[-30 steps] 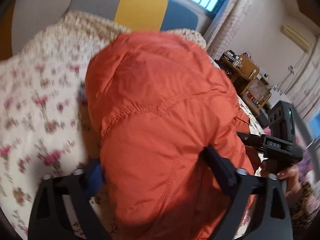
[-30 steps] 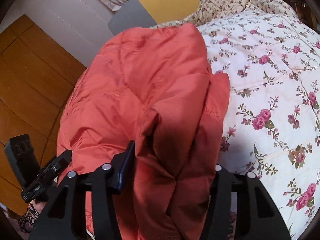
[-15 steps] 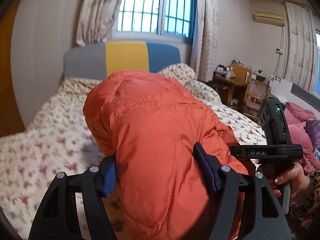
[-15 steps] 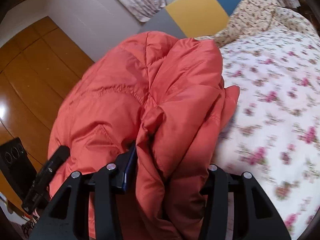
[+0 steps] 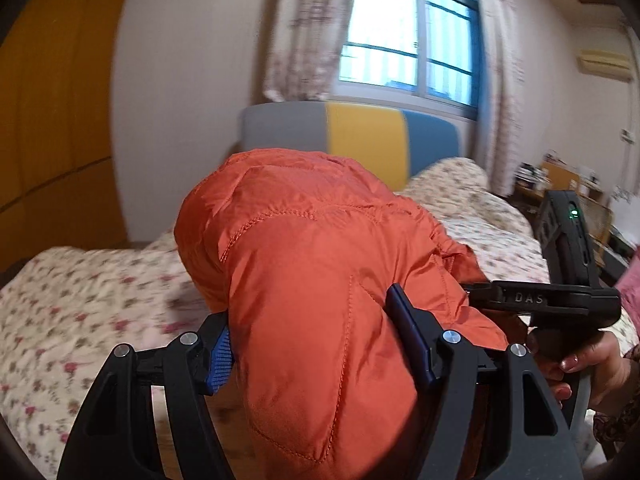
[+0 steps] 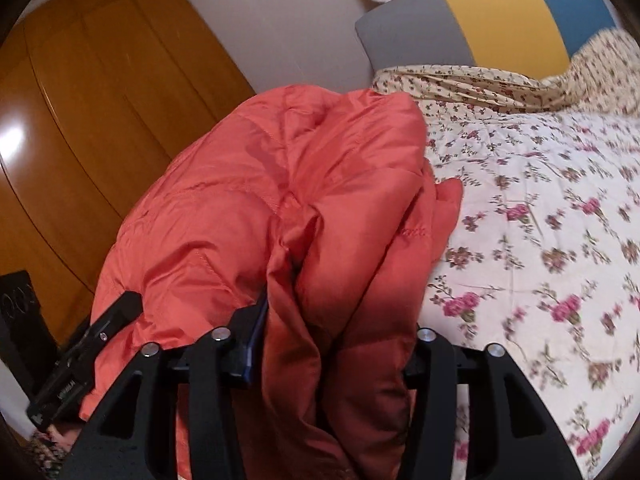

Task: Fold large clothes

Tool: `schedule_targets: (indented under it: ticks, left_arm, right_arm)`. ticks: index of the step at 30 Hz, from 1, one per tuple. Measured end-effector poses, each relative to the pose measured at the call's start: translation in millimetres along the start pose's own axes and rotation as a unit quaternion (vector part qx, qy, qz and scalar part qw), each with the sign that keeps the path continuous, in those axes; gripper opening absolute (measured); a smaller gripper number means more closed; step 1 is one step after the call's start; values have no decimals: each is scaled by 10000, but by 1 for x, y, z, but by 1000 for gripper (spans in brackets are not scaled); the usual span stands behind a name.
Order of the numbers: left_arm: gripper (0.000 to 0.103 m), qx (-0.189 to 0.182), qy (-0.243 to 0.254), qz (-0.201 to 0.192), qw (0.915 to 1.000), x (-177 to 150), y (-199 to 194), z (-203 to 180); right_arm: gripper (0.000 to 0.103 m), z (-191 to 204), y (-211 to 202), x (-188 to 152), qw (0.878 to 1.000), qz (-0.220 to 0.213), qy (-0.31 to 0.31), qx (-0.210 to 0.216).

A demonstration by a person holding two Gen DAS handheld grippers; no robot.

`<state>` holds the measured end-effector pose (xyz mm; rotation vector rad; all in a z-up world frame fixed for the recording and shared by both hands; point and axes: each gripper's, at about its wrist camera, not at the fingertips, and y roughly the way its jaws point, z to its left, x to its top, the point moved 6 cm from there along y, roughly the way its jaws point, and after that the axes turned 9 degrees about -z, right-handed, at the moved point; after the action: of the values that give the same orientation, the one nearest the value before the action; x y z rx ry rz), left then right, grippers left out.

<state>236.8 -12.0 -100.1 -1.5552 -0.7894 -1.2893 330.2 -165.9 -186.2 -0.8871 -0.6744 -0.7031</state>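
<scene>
A puffy orange jacket (image 5: 320,272) is bunched and held up over a bed with a floral quilt (image 5: 80,312). My left gripper (image 5: 312,344) is shut on a thick fold of the jacket at its left side. My right gripper (image 6: 336,320) is shut on another thick fold of the jacket (image 6: 288,200) at its right side. The right gripper's body also shows in the left wrist view (image 5: 560,300), held by a hand. The left gripper's body shows in the right wrist view (image 6: 92,344). The jacket's lower part is hidden behind the jaws.
The floral quilt (image 6: 540,220) spreads to the right. A grey, yellow and blue headboard (image 5: 360,136) stands below a curtained window (image 5: 408,40). A wooden wardrobe (image 6: 80,120) is on the left. A wooden desk with clutter (image 5: 560,176) stands at the right.
Both grippers have lifted and tilted up with the jacket; the views now show more of the wall, window and wardrobe and less of the quilt. Both holds are unchanged.
</scene>
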Motion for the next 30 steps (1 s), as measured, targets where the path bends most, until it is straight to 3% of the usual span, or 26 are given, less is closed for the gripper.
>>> schedule_targets:
  ticks: [3, 7, 8, 12, 17, 20, 24, 27, 30]
  left_arm:
    - [70, 379, -343, 165, 9986, -16, 7, 43]
    - [86, 783, -932, 638, 9905, -56, 15, 80]
    - [91, 807, -929, 638, 9903, -61, 13, 79]
    - [91, 652, -752, 645, 9929, -73, 5, 57]
    - [96, 834, -1131, 831, 9866, -78, 11, 51]
    - [96, 936, -1342, 953, 9819, -77, 8, 57]
    - [100, 1298, -1135, 1026, 9797, -71, -7, 54]
    - [100, 1680, -716, 867, 9793, -65, -22, 46]
    - [100, 2026, -557, 814, 9743, -65, -38, 40]
  right_arm:
    - [69, -17, 9, -13, 9991, 17, 316, -271]
    - [74, -45, -3, -37, 9972, -88, 248, -705]
    - [75, -50, -6, -43, 9964, -84, 306, -791]
    - [81, -61, -13, -45, 9929, 4, 461, -1094]
    - [81, -35, -42, -50, 9894, 6, 29, -1452]
    - [82, -24, -57, -59, 9906, 61, 23, -1369]
    - [88, -10, -78, -69, 9905, -13, -123, -1368]
    - [100, 3, -97, -76, 9903, -80, -336, -1344]
    - [101, 19, -116, -83, 9885, -168, -596, -1379]
